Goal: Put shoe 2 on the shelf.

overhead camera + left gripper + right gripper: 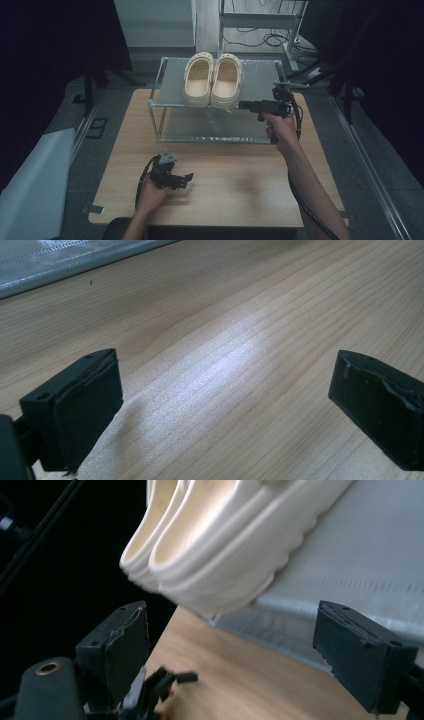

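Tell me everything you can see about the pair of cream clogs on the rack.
The pair of cream clogs looks like soft moulded foam, with rounded toe caps pierced by small holes and thick ribbed soles. They stand upright, side by side and touching, on the top shelf of the metal rack, toes pointing away from the person. Their heels reach the front edge and, in the right gripper view, overhang it slightly. The right gripper is close beside the nearer clog with jaws open, not touching it.

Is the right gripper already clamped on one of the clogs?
No, the right gripper stands open just short of the clogs, nothing between its jaws.
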{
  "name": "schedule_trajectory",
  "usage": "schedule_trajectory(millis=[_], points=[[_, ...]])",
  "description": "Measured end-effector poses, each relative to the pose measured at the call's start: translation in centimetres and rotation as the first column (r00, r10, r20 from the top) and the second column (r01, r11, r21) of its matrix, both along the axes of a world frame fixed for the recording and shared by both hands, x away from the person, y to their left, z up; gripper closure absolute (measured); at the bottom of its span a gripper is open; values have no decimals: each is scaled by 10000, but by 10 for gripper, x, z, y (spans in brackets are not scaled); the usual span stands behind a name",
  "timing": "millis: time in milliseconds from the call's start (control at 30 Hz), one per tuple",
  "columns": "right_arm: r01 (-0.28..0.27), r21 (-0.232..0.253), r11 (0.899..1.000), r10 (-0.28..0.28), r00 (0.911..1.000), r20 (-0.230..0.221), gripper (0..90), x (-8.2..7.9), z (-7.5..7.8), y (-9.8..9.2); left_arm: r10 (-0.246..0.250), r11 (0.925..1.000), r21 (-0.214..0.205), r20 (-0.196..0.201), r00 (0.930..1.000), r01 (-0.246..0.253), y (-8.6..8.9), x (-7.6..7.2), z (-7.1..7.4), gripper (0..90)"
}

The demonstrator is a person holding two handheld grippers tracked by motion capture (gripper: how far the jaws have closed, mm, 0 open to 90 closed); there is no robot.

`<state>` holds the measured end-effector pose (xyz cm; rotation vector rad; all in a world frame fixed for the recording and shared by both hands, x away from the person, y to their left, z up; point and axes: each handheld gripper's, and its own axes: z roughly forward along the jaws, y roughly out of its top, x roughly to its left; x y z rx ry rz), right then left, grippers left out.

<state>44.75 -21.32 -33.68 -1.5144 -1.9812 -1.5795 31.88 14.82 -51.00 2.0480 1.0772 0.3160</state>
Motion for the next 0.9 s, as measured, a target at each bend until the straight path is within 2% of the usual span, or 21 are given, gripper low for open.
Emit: schedule_trajectory(millis=[100,333,467,700,800,900], points=[[-376,-236,9990,374,9993,-100,139,-11,-8,-4,-12,10000,-10,3,10000,12,0,0,0,10],[-594,-556,9967,593,9982,-38,132,-27,-25,-12,-60,9998,-166,7,10000,60,0,0,-1,8],[-515,-701,9962,522,9986,75,131,-36,-37,-20,-105,9996,-257,-16,9999,105,0,0,-1,6],[-244,-1279,9915,296,9988,387,129,-51,-61,-36,-164,9991,-398,-4,9999,163,0,0,-2,0],[-245,-1628,9864,347,9976,601,128,-58,-71,-43,-168,9990,-419,-28,9999,166,0,0,-2,0],[-289,-2197,9751,475,9957,799,116,-64,-80,-49,-191,9989,-424,-27,9998,190,-1,0,-2,0]])
